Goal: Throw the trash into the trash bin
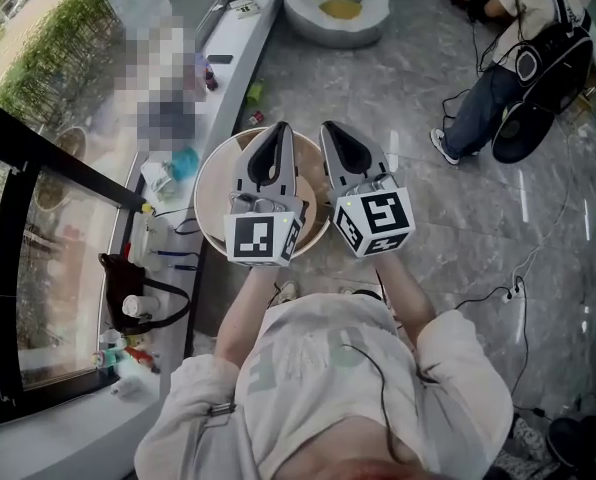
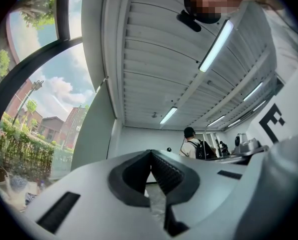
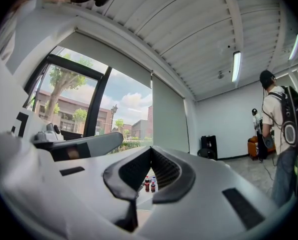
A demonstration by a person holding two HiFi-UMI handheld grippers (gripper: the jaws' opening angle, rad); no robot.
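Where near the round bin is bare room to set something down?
Free: the grey marble floor between the round beige trash bin and the white round cushion; right of the bin, up to the black cable. Crowded: the white window ledge, cluttered with small items around a black bag.

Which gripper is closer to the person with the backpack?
Right. The right gripper is over the right rim of the bin, on the side facing the person. The left gripper is farther off, over the bin's middle.
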